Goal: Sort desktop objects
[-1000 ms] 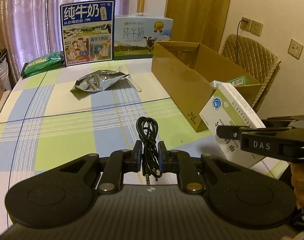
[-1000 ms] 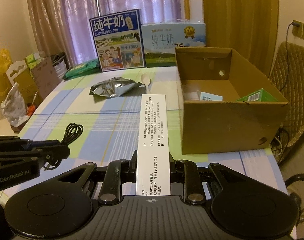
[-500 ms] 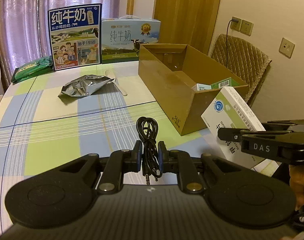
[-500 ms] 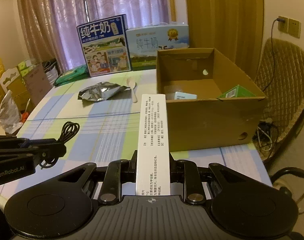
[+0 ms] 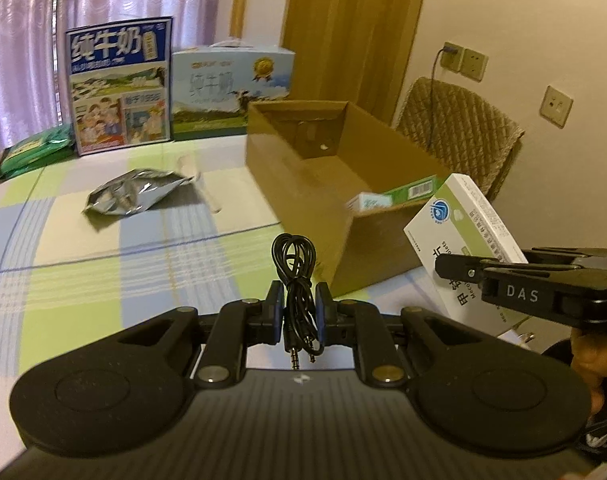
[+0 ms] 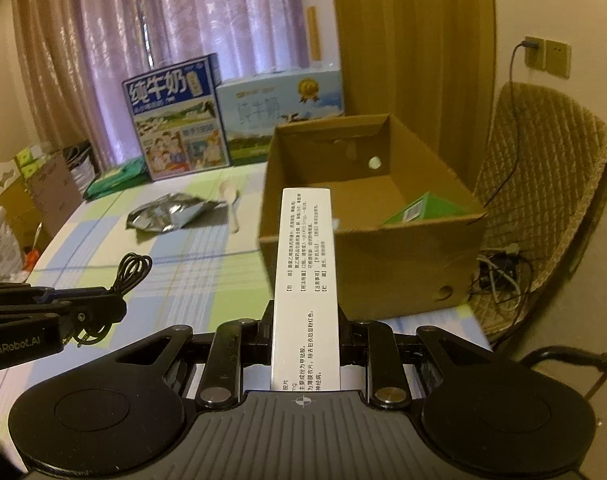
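My left gripper [image 5: 299, 300] is shut on a coiled black audio cable [image 5: 294, 264], held above the checked tablecloth in front of the open cardboard box [image 5: 303, 184]. My right gripper [image 6: 305, 316] is shut on a long white medicine box [image 6: 307, 264], pointing at the cardboard box [image 6: 367, 256]. In the left wrist view the medicine box [image 5: 463, 232] and the right gripper [image 5: 455, 268] sit at the right, close to the carton's near corner. The right wrist view shows the left gripper [image 6: 115, 304] with the cable [image 6: 133, 270] at the lower left. Inside the carton lie a green packet [image 6: 427, 208] and a small white box [image 5: 365, 202].
A crumpled silver foil bag [image 5: 133, 196] and a white plastic spoon [image 6: 229, 196] lie mid-table. Two milk cartons [image 5: 119, 88] [image 5: 231, 92] stand at the far edge beside a green packet [image 5: 31, 152]. A padded chair [image 6: 543, 200] stands right of the table, with cables on the floor.
Both grippers have risen and swung right toward the cardboard box, which now looms nearer and more central. Each keeps its hold on its object.
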`<state>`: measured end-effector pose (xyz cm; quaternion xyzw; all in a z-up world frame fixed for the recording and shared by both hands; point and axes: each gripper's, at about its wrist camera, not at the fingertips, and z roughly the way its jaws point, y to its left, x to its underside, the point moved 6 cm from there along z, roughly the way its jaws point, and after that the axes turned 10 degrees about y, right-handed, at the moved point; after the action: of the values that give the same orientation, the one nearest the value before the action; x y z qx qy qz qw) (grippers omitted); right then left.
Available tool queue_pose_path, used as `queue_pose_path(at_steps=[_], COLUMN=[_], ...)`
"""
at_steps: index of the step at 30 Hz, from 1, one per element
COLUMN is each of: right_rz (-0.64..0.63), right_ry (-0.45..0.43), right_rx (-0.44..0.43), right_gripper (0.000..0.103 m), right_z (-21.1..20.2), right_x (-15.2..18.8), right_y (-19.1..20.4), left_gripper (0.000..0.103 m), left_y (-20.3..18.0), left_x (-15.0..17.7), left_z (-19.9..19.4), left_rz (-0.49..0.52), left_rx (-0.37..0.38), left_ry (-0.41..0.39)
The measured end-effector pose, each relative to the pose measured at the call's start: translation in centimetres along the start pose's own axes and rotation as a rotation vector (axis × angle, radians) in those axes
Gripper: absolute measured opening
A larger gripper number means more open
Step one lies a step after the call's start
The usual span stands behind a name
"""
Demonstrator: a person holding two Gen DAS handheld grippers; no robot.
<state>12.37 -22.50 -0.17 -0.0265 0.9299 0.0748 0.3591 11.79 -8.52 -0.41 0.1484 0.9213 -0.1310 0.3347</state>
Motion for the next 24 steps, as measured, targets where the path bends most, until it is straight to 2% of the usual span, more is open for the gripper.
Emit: queue_pose_path(at_steps=[12, 19, 24], right_rz=[0.003, -0.027, -0.029], right_ry=[-0.069, -0.094, -0.080], right_rx=[0.025, 0.027, 0.013], right_gripper=[0.021, 0.021, 0.021], right_z=[-0.3, 1.2, 3.0], right_x=[-6.0, -10.2, -12.1], right_y=[-4.5, -5.4, -5.7], left_gripper=[0.012, 0.012, 0.012], left_y=[-3.8, -4.8, -4.9], left_x=[-6.5, -10.4, -12.4], left_z=[2.7, 5.0, 6.5], left_rz=[0.048, 0.058, 0.051], left_rx=[0.078, 0.098, 0.104], left_ry=[-0.037, -0.046, -0.042])
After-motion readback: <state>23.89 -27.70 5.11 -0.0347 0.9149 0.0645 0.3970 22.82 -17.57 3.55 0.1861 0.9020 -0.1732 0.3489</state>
